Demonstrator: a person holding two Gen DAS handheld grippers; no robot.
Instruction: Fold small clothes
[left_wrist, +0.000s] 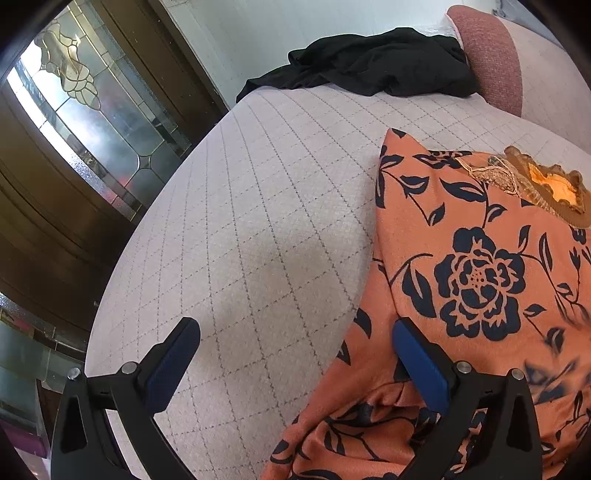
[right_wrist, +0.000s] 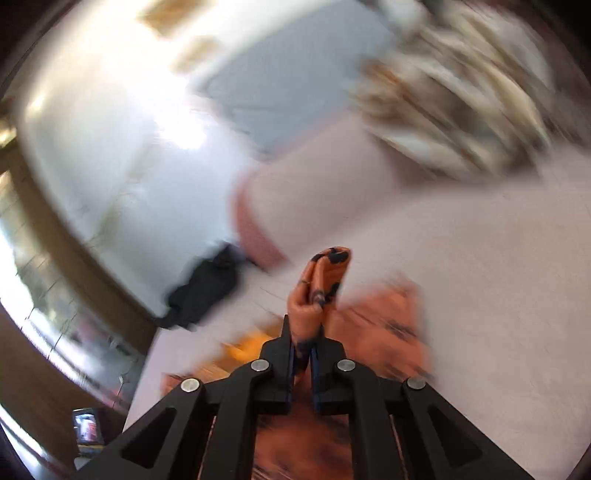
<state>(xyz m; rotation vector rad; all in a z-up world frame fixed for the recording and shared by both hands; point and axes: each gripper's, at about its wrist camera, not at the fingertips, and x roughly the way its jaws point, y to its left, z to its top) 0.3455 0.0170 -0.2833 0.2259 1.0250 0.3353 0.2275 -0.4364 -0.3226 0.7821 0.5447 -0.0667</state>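
Note:
An orange garment with dark blue flowers (left_wrist: 476, 266) lies spread on the pale quilted bed (left_wrist: 258, 206), its gold-trimmed neckline (left_wrist: 543, 184) toward the far right. My left gripper (left_wrist: 295, 332) hangs open over the garment's left edge, one blue-padded finger (left_wrist: 417, 354) above the cloth and the other above bare bed. In the blurred right wrist view, my right gripper (right_wrist: 303, 332) is shut on a bunched fold of the orange garment (right_wrist: 325, 280), which sticks up past the fingertips. The rest of the cloth trails below it.
A black garment (left_wrist: 369, 62) lies crumpled at the bed's far edge, beside a pink headboard or cushion (left_wrist: 491, 59). A dark wooden door with leaded glass (left_wrist: 85, 122) stands left of the bed. A striped pillow or bedding (right_wrist: 461, 103) shows blurred at the upper right.

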